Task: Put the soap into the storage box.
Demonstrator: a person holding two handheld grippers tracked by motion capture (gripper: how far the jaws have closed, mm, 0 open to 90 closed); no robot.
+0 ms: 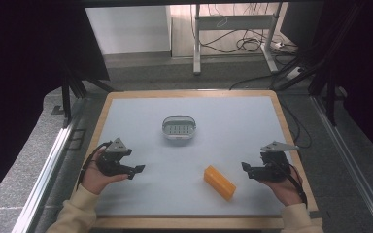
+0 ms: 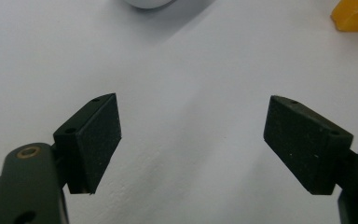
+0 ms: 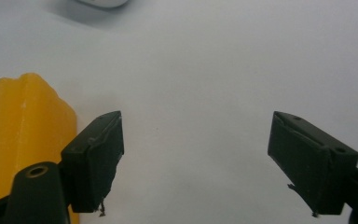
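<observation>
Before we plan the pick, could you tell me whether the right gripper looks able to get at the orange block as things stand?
Probably yes. The right gripper is open and empty, the orange block lies just beside it, and bare table mat separates them. In the right gripper view the block sits beside one jaw.

A lab recording booth is suggested: the table (image 1: 126,204) is enclosed by black curtains (image 1: 24,58), aluminium rails (image 1: 48,165) and loose floor cables (image 1: 245,43)

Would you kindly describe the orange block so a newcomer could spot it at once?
Find the grey mat on the wooden-edged table. Near its front edge, right of centre, lies the orange block. It is long, rectangular and vivid, unlike the pale oval dish behind it.
</observation>
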